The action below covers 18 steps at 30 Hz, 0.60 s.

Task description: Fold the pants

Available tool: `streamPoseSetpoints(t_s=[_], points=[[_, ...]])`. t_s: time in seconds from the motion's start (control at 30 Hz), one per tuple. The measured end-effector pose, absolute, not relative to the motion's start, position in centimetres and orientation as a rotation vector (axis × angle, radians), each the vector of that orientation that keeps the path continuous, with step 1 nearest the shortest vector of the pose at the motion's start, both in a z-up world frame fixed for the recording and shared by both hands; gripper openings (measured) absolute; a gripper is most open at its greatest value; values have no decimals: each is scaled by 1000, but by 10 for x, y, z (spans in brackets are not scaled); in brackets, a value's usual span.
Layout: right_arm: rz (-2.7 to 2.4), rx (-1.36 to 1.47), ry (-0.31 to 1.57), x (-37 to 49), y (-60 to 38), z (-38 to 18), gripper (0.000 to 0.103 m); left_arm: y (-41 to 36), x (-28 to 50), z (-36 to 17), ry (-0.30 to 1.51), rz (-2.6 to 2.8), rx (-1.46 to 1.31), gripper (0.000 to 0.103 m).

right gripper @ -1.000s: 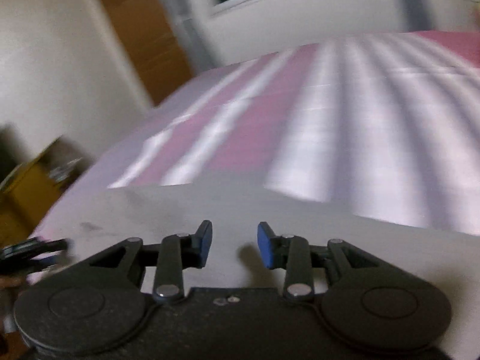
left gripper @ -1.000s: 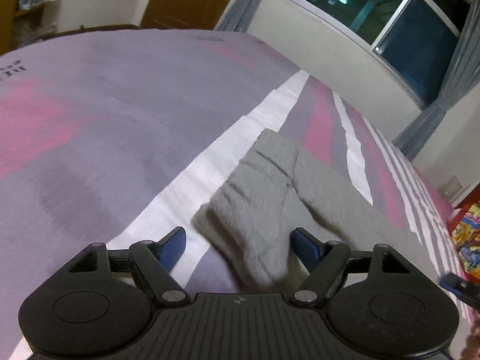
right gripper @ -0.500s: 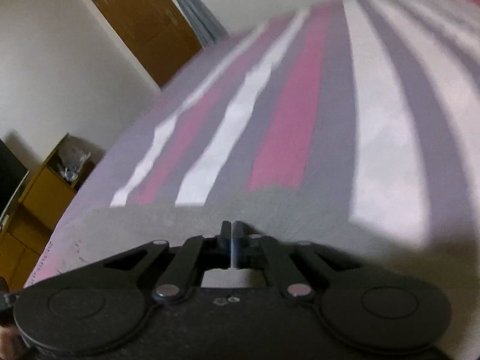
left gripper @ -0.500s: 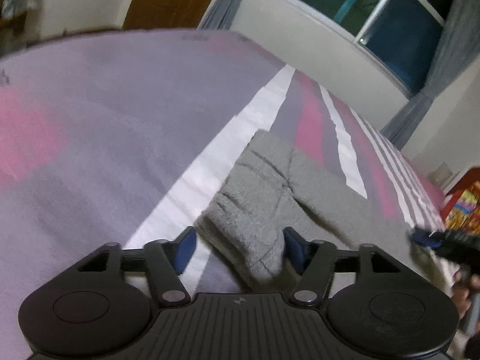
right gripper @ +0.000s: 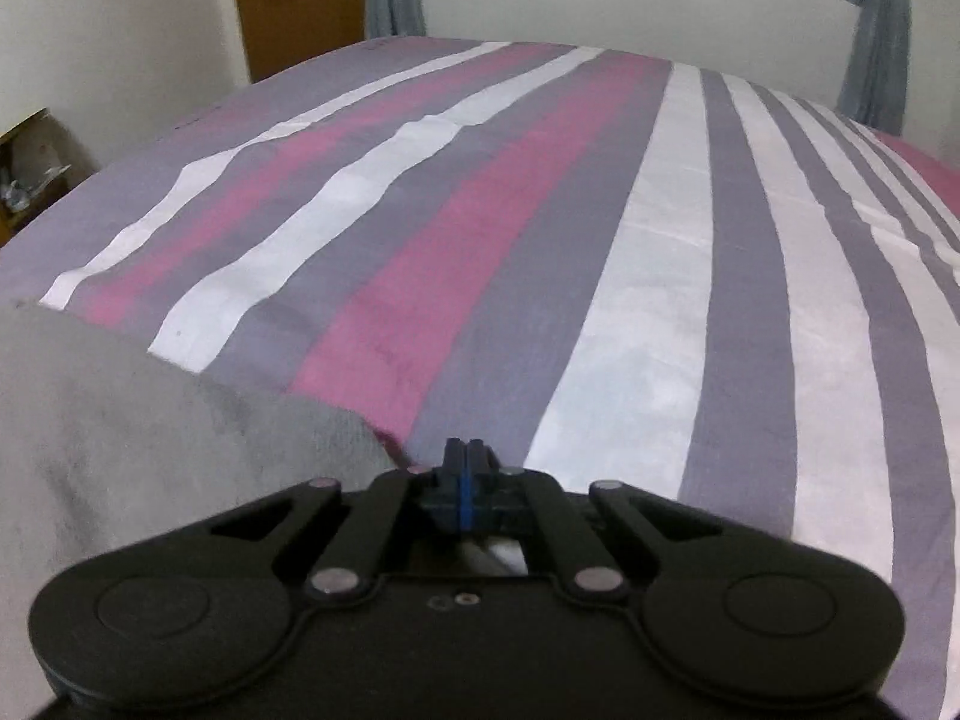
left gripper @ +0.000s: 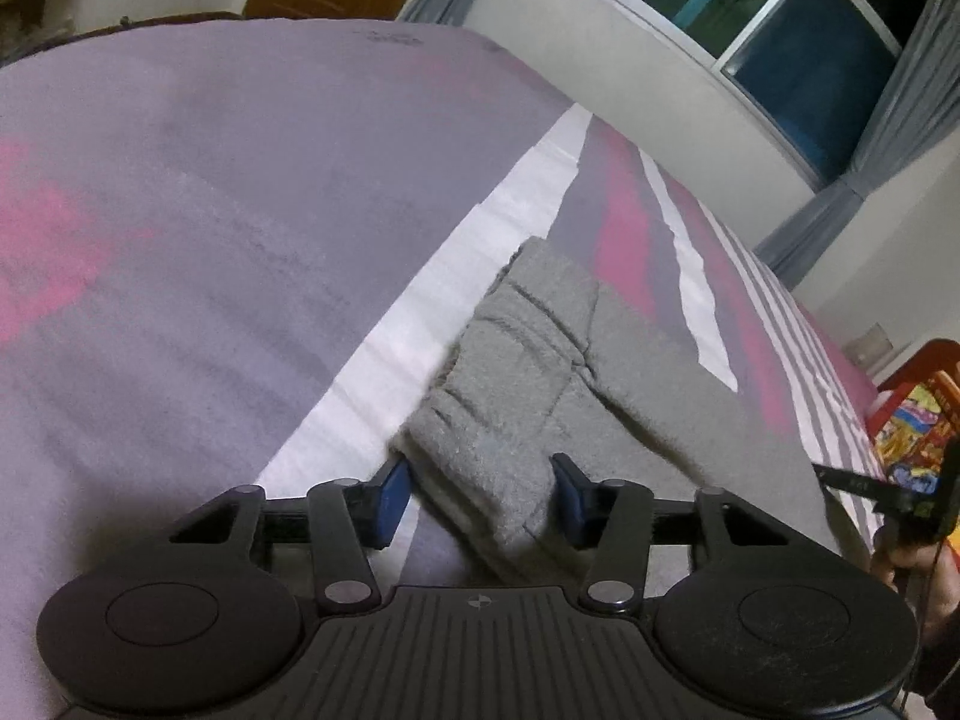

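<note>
Grey fleece pants (left gripper: 528, 372) lie centre-frame on striped bedsheet (left gripper: 240, 210); soft, light, floppy. Left gripper (left gripper: 480, 498) spread wide, straddling the bunched hem. Right gripper (right gripper: 462, 480) clenched, probably pinching the pants' edge; contact hidden.

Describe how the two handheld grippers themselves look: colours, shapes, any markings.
Both grippers are matte black plastic. The left gripper has blue pads on its fingers, angled linkage bars with silver pivot pins, two round discs at the sides, and a ribbed centre plate bearing a small crosshair mark. The right gripper shows the same build, with a smooth centre plate and two small screws.
</note>
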State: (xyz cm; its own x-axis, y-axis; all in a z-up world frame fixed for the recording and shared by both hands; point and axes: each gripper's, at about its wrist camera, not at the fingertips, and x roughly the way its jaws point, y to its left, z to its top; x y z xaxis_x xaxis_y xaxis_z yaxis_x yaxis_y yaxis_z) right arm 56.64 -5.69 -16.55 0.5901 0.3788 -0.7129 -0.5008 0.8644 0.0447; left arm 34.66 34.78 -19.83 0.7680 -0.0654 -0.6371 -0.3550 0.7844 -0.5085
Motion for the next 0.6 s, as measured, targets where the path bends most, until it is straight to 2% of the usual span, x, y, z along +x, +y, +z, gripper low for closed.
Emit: streamPoseSetpoints(t_s=[0.03, 0.1, 0.2, 0.37, 0.43, 0.47, 0.53, 0.6], points=[[523, -119, 764, 559, -65, -158, 15, 348, 341, -194, 683, 184, -659, 62], [569, -49, 712, 539, -83, -148, 22, 345, 324, -179, 652, 233, -611, 76], [624, -16, 699, 510, -104, -140, 24, 326, 321, -154, 589, 260, -474, 77], [683, 37, 752, 491, -83, -150, 24, 249, 392, -144, 599, -17, -315, 78], [694, 6, 784, 491, -73, -161, 30, 225, 428, -165, 708, -66, -258, 88], [685, -17, 783, 491, -72, -166, 29, 219, 443, -183, 784, -35, -235, 92], [662, 12, 784, 493, -91, -164, 30, 212, 447, -192, 774, -40, -186, 101], [591, 25, 771, 492, -128, -157, 31, 207, 446, -190, 789, -54, -138, 103]])
